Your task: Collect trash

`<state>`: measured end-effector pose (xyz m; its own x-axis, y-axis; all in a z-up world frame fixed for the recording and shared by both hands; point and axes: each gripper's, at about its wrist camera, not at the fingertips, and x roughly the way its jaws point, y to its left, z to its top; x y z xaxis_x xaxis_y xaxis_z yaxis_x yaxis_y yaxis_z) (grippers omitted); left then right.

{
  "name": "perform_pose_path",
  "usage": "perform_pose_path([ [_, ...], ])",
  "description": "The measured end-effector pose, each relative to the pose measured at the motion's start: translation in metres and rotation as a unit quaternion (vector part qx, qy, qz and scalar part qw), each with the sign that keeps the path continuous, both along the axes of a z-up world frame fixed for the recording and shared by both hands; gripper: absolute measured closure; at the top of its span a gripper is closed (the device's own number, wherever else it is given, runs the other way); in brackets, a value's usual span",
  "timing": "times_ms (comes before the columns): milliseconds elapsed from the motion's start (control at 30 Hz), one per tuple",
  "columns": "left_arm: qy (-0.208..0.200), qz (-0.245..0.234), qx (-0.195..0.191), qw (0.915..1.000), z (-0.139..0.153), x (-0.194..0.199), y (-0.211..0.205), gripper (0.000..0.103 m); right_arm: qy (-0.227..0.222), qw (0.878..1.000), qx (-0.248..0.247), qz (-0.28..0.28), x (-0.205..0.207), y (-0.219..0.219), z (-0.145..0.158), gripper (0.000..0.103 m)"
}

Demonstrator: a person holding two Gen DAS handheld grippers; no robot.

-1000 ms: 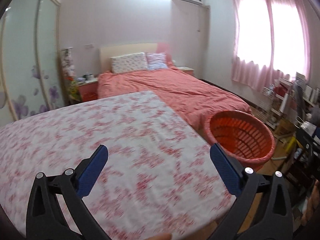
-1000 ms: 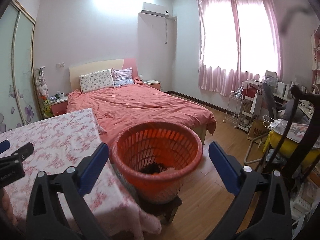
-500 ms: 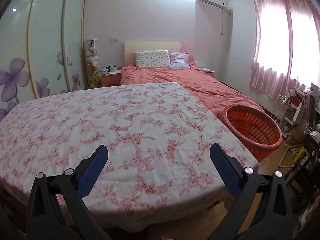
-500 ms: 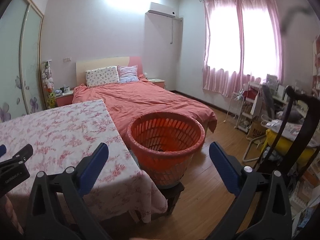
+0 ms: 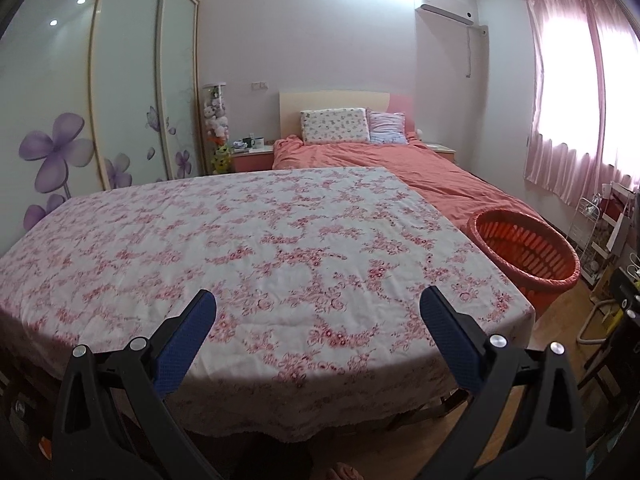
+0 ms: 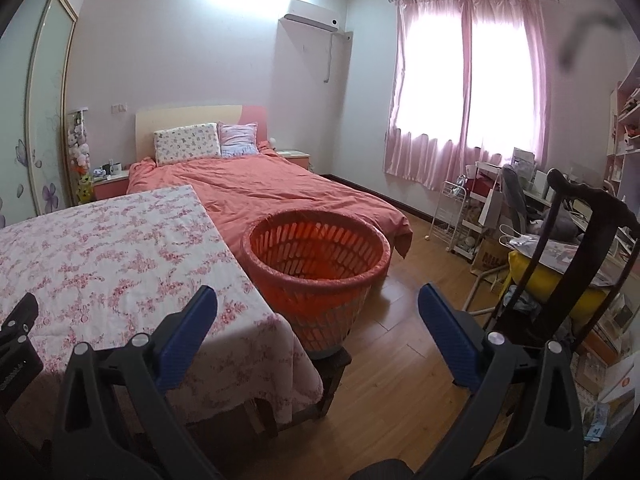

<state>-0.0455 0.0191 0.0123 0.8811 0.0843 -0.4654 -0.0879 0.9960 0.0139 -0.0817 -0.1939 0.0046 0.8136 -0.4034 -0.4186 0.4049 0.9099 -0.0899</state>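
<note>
Nearest the left wrist camera, the left gripper [image 5: 318, 312] is held with its blue-padded fingers [image 5: 182, 344] spread wide apart and nothing between them, raised before the near edge of a table [image 5: 500, 304] draped in a white cloth printed with pink flowers. The right gripper [image 6: 318, 308] is likewise held with its fingers wide apart and empty, over the table's right corner and the wooden floor [image 6: 400, 360]. Just beside that corner, the orange basket [image 6: 316, 264] is seen: a round plastic tub with slotted walls and a thick rolled rim, standing upright on a low dark stool [image 6: 334, 364]. From the left wrist view the basket [image 5: 524, 250] is placed at the table's right edge. What lies inside it cannot be told. Behind table and basket, a bed [image 6: 256, 192] with a coral cover and two pillows is set against the far wall, and pink curtains [image 6: 460, 92] are hung at the window.
</note>
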Motion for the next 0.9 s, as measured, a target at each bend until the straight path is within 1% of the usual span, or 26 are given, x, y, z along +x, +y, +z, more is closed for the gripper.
perform_pose_path([
  [267,0.0,0.013,-0.002,0.9999,-0.001,-0.005,0.002,0.003,0.01,1.0,0.003,-0.005,-0.002,0.002,-0.006,0.005],
  [667,0.015,0.018,0.001,0.9997,-0.006,-0.006,0.0,0.003,0.031,0.999,0.005,-0.01,0.005,0.003,-0.019,0.005],
  [900,0.02,0.02,0.005,0.9996,-0.008,-0.005,-0.003,0.003,0.033,0.999,-0.004,-0.027,0.007,0.001,-0.022,0.005],
])
